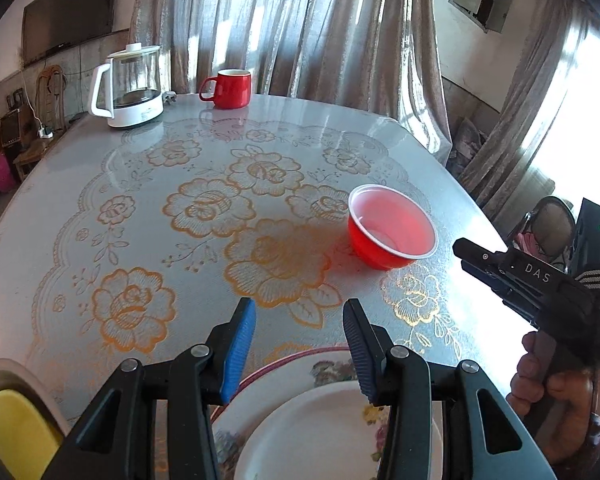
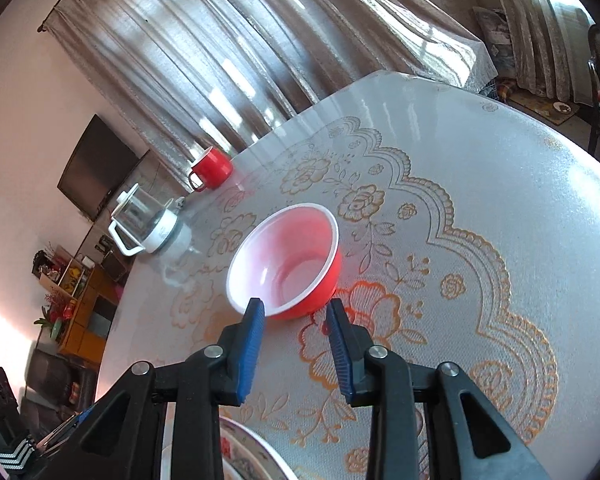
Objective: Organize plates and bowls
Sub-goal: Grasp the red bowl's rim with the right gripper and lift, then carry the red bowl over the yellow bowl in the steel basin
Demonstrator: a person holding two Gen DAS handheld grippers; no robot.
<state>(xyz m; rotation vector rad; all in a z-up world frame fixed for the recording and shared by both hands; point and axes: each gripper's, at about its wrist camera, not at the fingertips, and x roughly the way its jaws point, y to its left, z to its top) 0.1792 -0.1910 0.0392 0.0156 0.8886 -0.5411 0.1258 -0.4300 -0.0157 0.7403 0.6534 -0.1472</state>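
You have one red bowl [image 1: 392,227] standing upright on the bench [image 1: 148,240], right of centre and well in from the edge, with two plates stacked at the near edge: a plain white plate [image 1: 316,432] on top of a larger floral plate [image 1: 296,368]. One red mug [image 1: 230,88] and one glass kettle [image 1: 128,88] sit together at the far left edge, well apart from the bowl. Your left gripper [image 1: 300,344] hangs over the far rim of the plates, its fingers [image 1: 240,348] partly open and holding nothing. Your right gripper [image 2: 296,344] points at the bowl from the near side; its fingers [image 2: 252,344] are partly open and empty, their tips just short of the bowl's near rim, one to each side, not touching it as far as the right wrist view shows. From the left wrist view, that gripper comes in from the right, beyond the bench edge. A wide stretch of bare patterned cloth lies between the bowl, the plates and the far left things. Curtains [image 1: 300,24] hang close behind the far edge.
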